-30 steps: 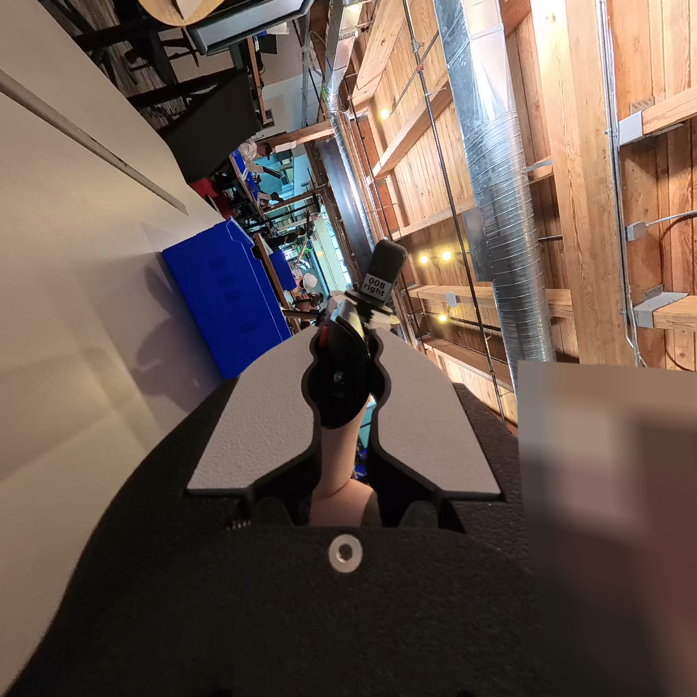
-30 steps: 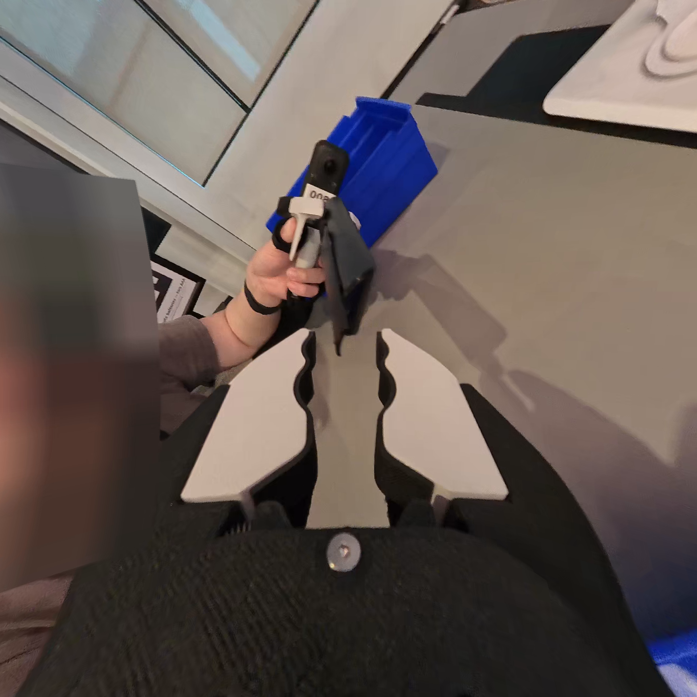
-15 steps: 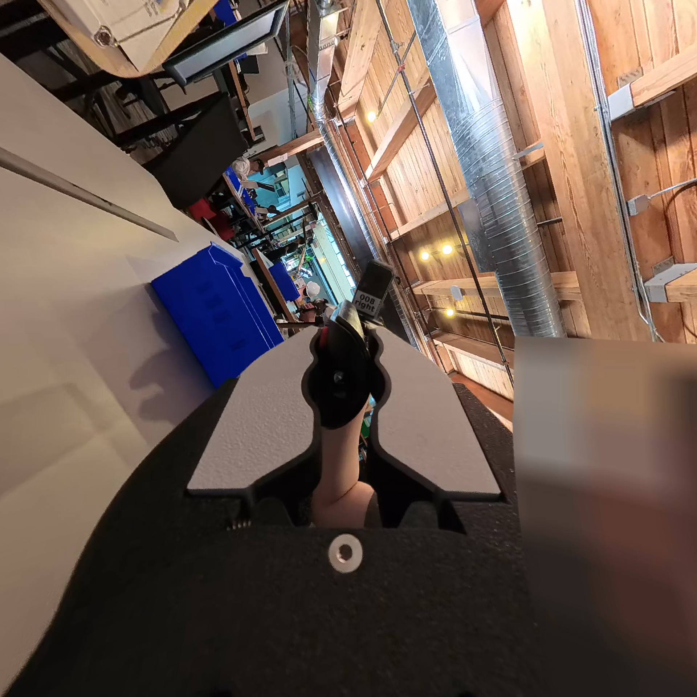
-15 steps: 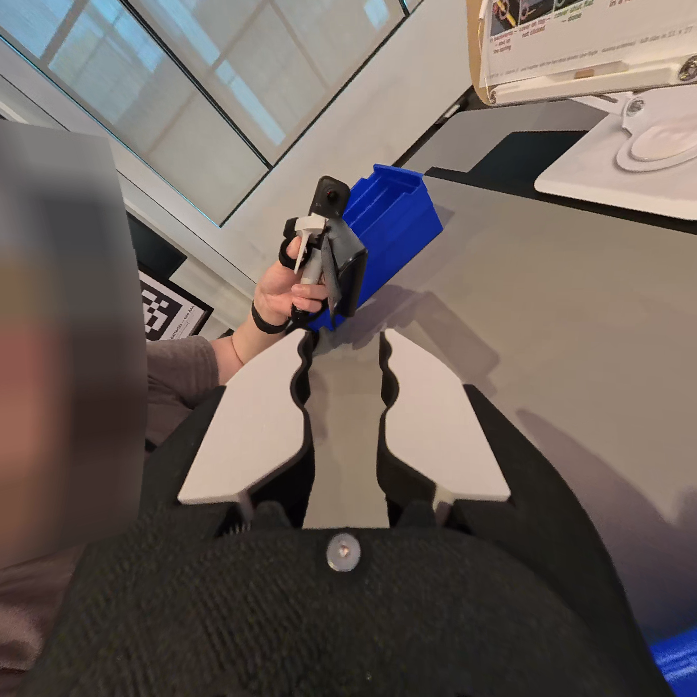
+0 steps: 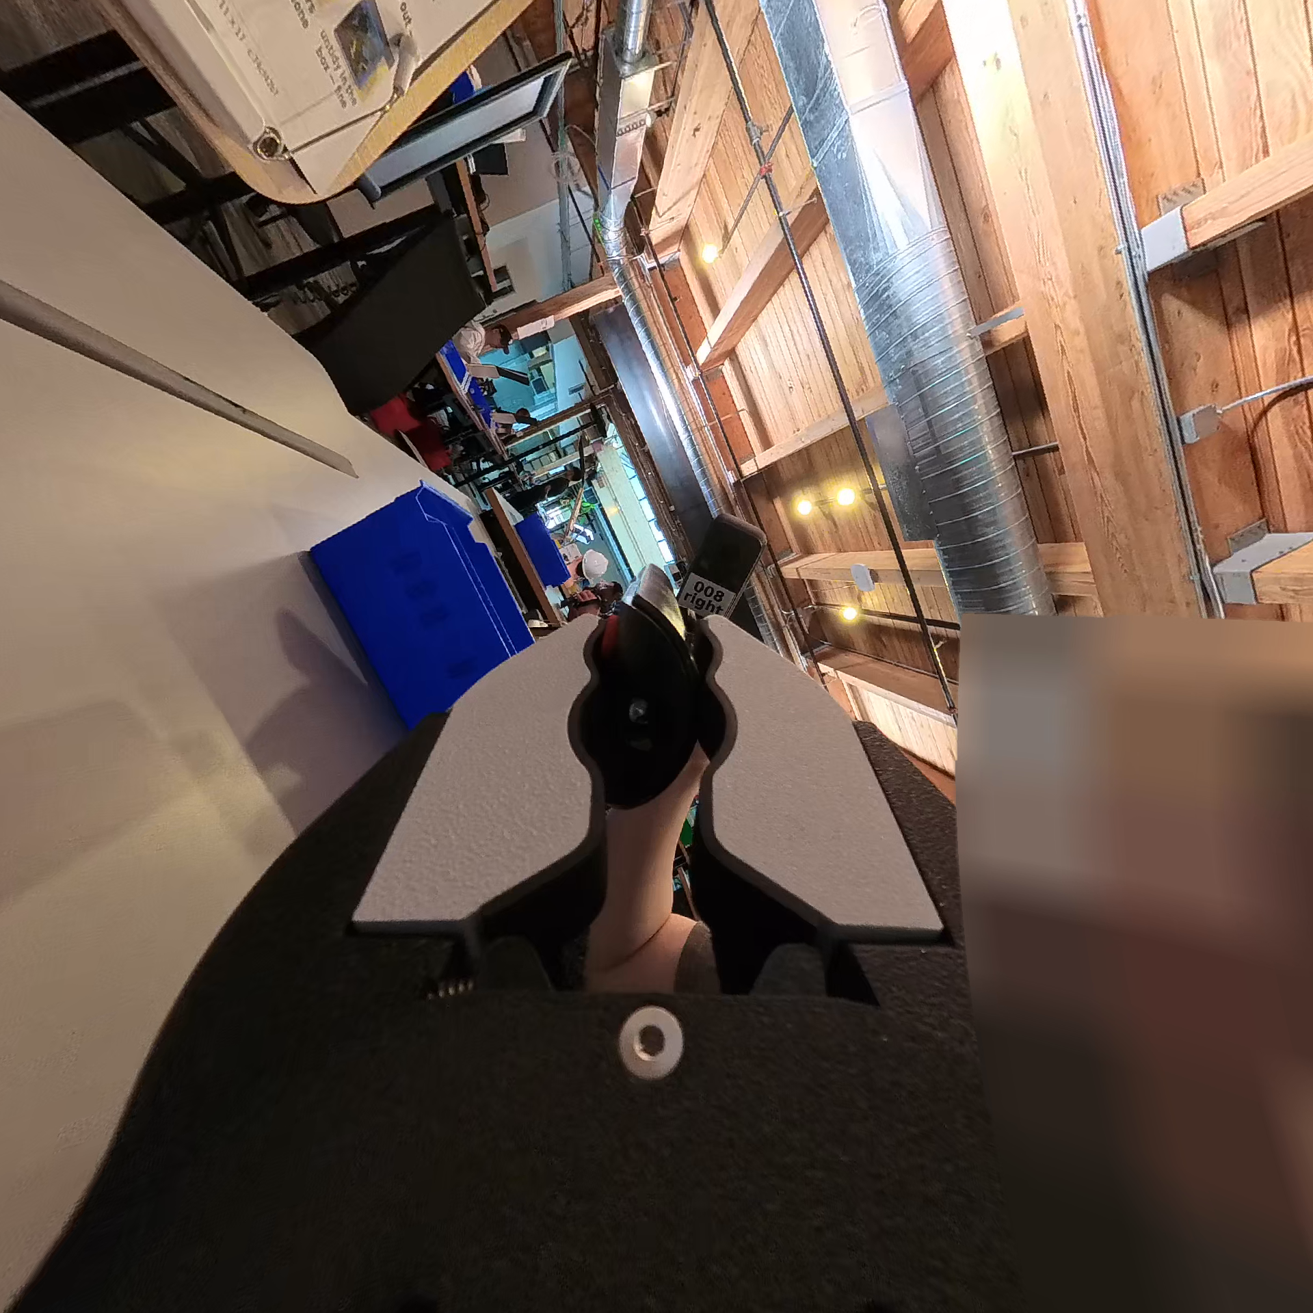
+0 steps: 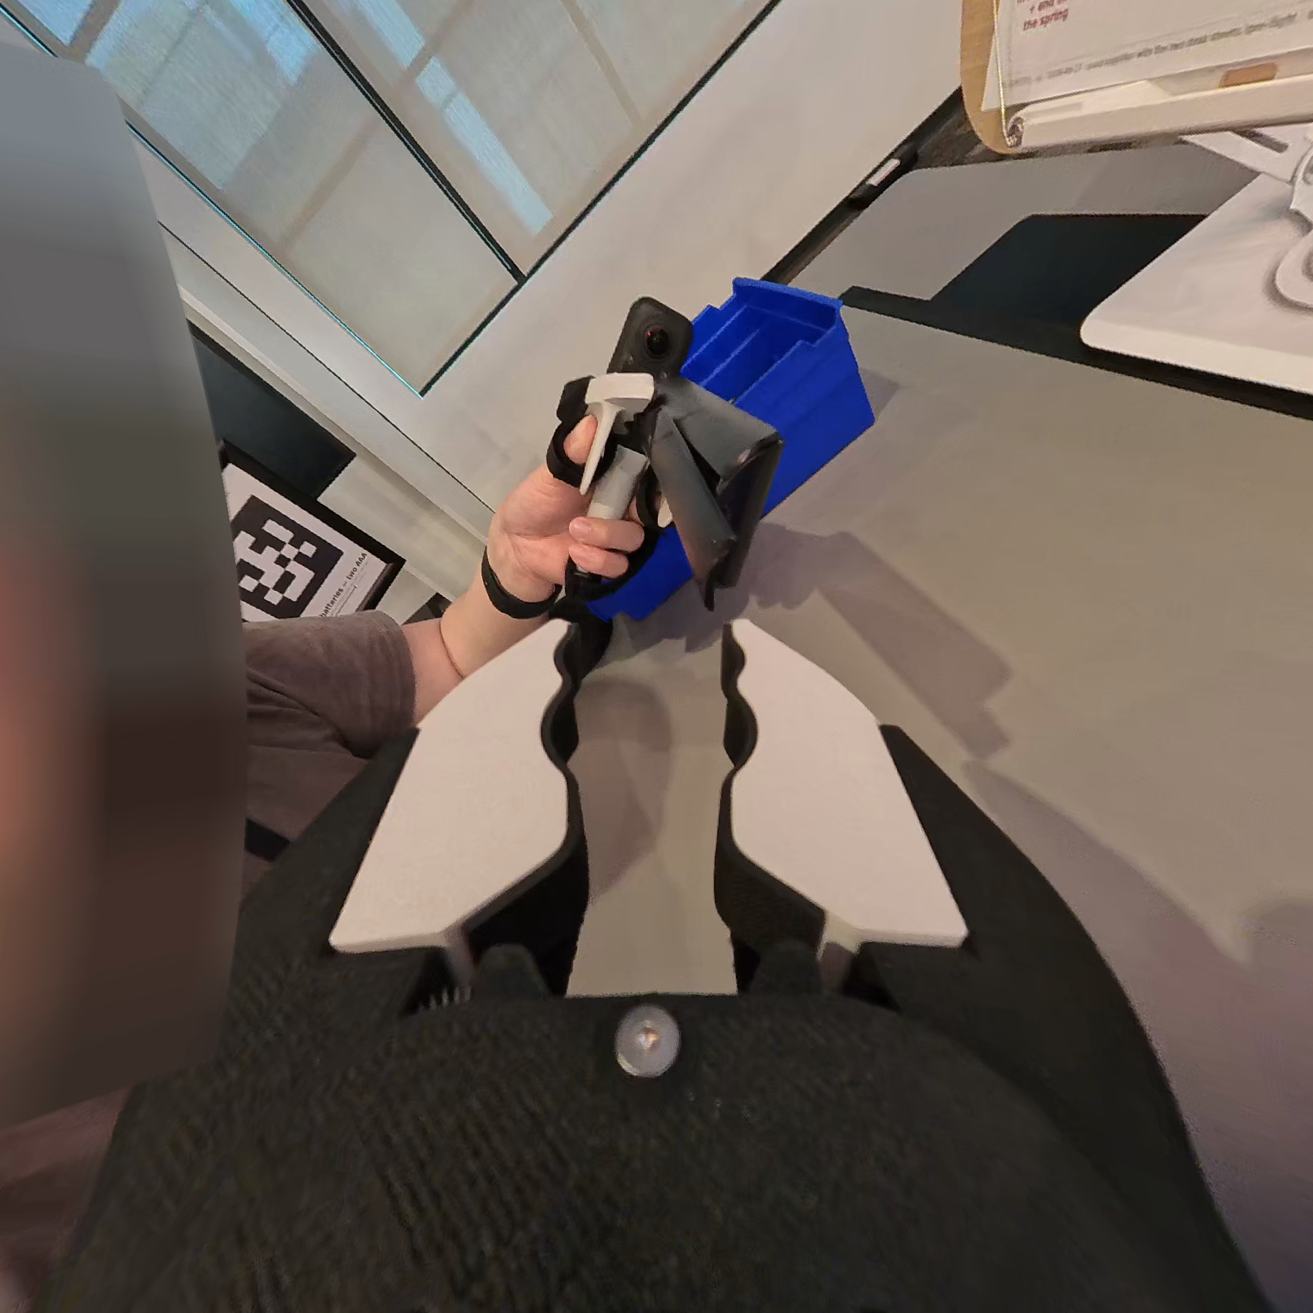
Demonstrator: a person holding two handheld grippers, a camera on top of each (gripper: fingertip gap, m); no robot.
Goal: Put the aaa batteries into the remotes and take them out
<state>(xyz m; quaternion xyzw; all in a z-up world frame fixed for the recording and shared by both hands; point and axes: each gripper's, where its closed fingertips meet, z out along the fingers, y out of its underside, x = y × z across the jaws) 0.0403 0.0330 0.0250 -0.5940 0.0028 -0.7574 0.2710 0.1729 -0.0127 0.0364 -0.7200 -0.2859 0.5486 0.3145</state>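
My left gripper (image 5: 650, 639) is shut on a black remote (image 5: 639, 717), which points away from the camera and has a red spot near its far end. The right wrist view shows the same gripper (image 6: 710, 575) held up in a hand above the grey table (image 6: 1030, 568), with the remote (image 6: 746, 483) as a dark glossy slab between its fingers. My right gripper (image 6: 646, 632) is open and empty, a short way in front of the left one. Only its camera (image 5: 725, 561) and the arm behind the remote show in the left wrist view. No batteries are in view.
A blue bin (image 6: 781, 369) stands on the table just behind the left gripper; it also shows in the left wrist view (image 5: 419, 611). A clipboard stand (image 6: 1137, 64) on a white base (image 6: 1193, 298) is at the back right. A marker card (image 6: 284, 561) stands at the left.
Both views have swung a little, so the clipboard stand has come into view. The left gripper keeps its hold on the remote and looks slightly nearer to the right gripper, which stays open.
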